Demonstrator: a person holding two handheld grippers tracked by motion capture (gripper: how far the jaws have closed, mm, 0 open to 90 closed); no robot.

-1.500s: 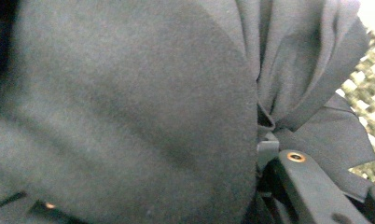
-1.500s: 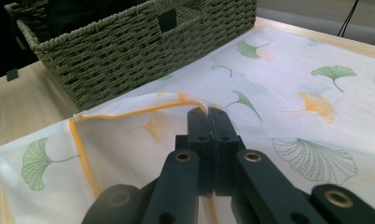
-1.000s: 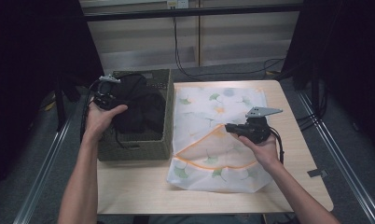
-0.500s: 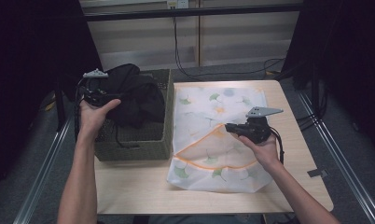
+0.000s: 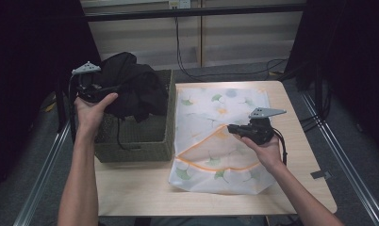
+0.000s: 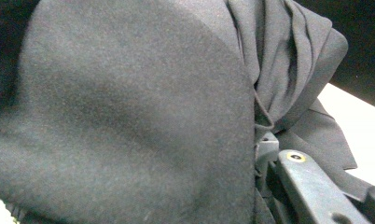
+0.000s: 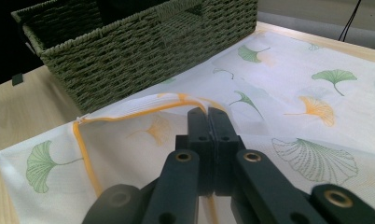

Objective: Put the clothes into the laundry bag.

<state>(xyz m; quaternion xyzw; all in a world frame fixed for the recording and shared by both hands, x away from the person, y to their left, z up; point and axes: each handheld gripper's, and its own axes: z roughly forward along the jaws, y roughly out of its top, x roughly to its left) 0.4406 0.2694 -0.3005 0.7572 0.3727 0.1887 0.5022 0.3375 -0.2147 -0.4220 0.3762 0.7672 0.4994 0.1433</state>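
So the black garment (image 5: 131,87) is bunched up above the back left corner of the woven basket (image 5: 135,141), and my left gripper (image 5: 94,89) has its jaws clamped on the cloth. My right gripper (image 5: 232,128) has its jaws pinched together on the orange-trimmed edge (image 7: 143,109) of the white mesh laundry bag (image 5: 220,117) with the ginkgo leaf print. That bag lies flat on the wooden table (image 5: 145,188), just beside the basket.

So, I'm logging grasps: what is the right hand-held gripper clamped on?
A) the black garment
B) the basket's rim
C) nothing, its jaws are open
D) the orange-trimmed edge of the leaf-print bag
D: the right hand-held gripper has its jaws shut on the orange trim of the leaf-print bag, lifting that edge.
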